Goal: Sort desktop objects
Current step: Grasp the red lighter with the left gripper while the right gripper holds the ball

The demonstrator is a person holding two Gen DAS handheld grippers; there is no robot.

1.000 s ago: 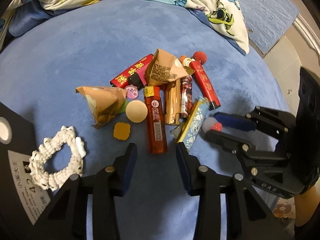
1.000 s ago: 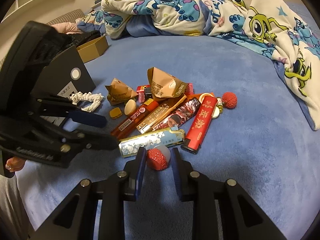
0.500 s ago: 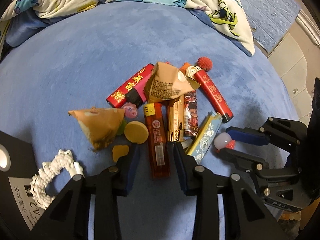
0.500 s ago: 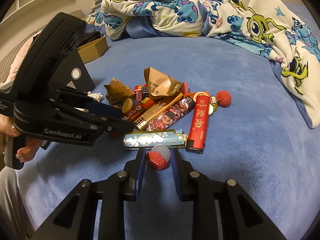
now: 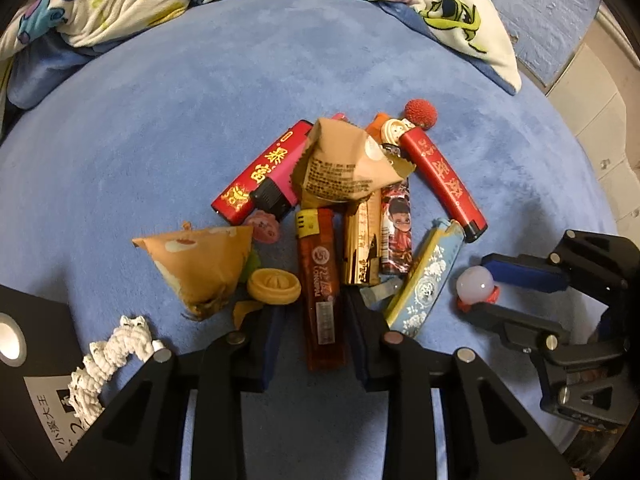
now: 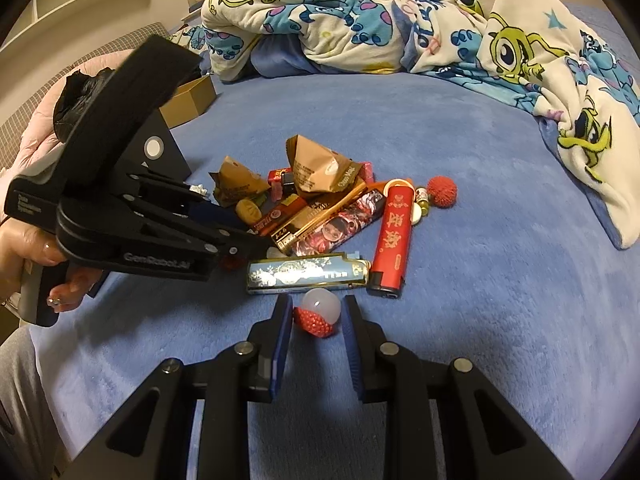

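The left gripper (image 5: 316, 332), jaws spread, straddles the orange lighter (image 5: 322, 292) (long axis along the fingers), while beside it the right gripper (image 6: 316, 320) brackets, unclosed, the lychee toy (image 6: 318, 312).

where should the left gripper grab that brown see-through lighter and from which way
Grip the brown lighter across its narrow width near the bare bottom end, coming in along its length from the near side. It lies flat, pointing away, already between the open fingers of the left gripper. Its yellow-capped top is wedged among the yellow round piece and gold lighter.
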